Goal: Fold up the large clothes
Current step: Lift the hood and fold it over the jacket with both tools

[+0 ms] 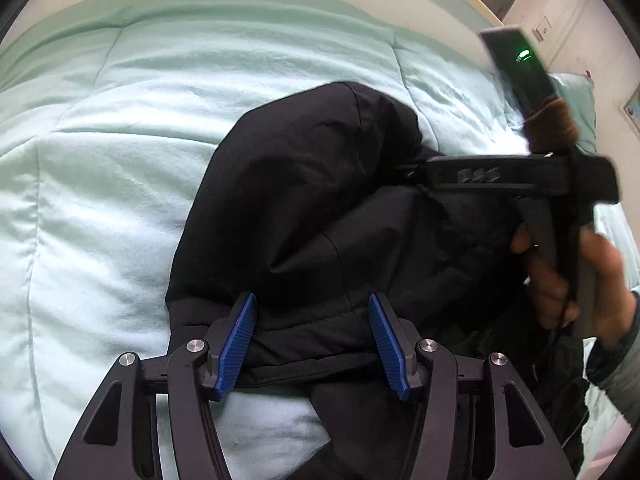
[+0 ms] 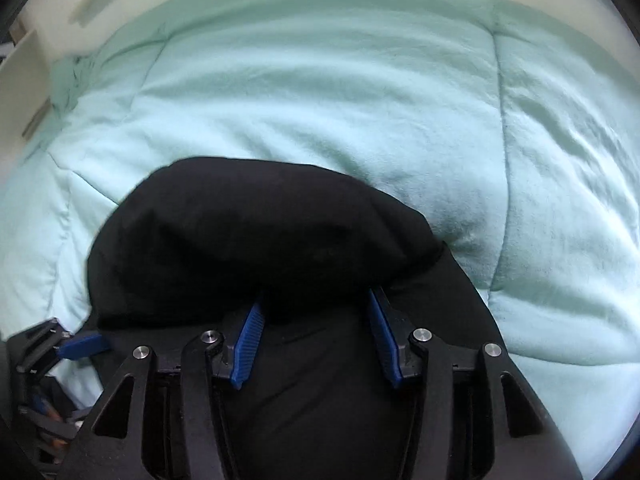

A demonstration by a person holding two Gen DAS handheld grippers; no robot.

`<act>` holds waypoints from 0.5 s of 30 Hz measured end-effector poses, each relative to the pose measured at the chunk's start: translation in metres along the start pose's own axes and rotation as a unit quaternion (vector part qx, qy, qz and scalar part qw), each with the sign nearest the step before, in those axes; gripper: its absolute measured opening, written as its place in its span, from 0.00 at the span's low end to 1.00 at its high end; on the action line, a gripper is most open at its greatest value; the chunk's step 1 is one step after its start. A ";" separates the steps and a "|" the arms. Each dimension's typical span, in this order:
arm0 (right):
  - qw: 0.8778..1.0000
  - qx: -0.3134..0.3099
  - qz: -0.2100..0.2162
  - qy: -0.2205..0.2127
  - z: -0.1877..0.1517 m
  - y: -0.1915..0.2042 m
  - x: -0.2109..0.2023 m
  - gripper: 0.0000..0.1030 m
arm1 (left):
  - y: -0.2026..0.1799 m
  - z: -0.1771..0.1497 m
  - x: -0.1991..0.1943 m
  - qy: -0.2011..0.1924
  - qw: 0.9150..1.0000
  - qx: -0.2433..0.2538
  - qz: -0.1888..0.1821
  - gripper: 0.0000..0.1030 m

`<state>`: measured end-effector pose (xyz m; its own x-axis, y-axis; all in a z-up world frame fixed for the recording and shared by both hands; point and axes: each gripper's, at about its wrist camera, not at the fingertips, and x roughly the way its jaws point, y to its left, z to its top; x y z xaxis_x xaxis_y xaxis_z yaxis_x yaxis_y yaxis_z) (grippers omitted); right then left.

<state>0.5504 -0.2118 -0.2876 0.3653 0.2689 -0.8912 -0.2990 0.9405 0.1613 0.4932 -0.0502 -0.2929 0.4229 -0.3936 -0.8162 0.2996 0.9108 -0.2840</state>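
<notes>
Bed: I see a pale mint quilt (image 2: 340, 92) filling both views; everything below is placed against it.
Jacket: a black padded jacket (image 1: 304, 200) lies bunched on the quilt's near middle, puffed up, not flat. One rounded lobe, hood or folded shoulder, I cannot tell which, humps toward the quilt's far side.
Right hand: the person's hand (image 1: 576, 280) grips the right tool's handle over the quilt's right part, blurred.
Left tongs: my left tongs (image 1: 312, 338) stand apart, straddling a thick hem of the jacket near the quilt's front edge. Fabric sits between the blue pads (image 1: 240, 340), but I cannot tell if they press it.
Right tongs: my right tongs (image 2: 316, 340) are also apart, low over the jacket; its black bulk covers the tips, so I cannot tell whether they grip.
Step, my reading: laying the bulk down onto the quilt to set a fold.
Doing it well: I would keep both tools level with each other, lower together so the padded layer lands square, then press air out toward the quilt's far side.
Risk: puffy fill may spring back; slick shell may slide off the pads.
</notes>
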 end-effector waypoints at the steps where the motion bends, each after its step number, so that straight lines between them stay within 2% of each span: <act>1: 1.000 0.001 0.011 -0.002 -0.002 -0.003 -0.010 0.51 | -0.002 0.001 -0.001 0.001 1.000 -0.001 0.000 0.58; 5: 0.998 0.006 0.057 -0.011 -0.016 -0.028 -0.053 0.51 | -0.005 0.008 -0.030 0.001 1.000 0.007 -0.001 0.58; 8: 0.997 0.007 0.071 -0.019 -0.028 -0.058 -0.082 0.53 | 0.002 0.020 -0.057 -0.022 1.000 0.009 -0.011 0.58; 11: 0.998 0.003 0.064 -0.008 -0.030 -0.079 -0.085 0.57 | 0.025 0.036 -0.068 -0.027 0.999 -0.011 -0.020 0.61; 13: 0.998 0.010 0.058 0.006 -0.030 -0.090 -0.087 0.64 | 0.042 0.049 -0.058 -0.012 0.999 -0.027 -0.023 0.63; 15: 0.996 0.025 0.085 0.026 -0.029 -0.107 -0.079 0.64 | 0.067 0.058 -0.037 0.030 0.996 -0.065 -0.062 0.63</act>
<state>0.5282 -0.3403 -0.2463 0.2674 0.4155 -0.8694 -0.3075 0.8919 0.3316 0.5471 0.0179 -0.2521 0.3367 -0.4999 -0.7979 0.2319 0.8654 -0.4443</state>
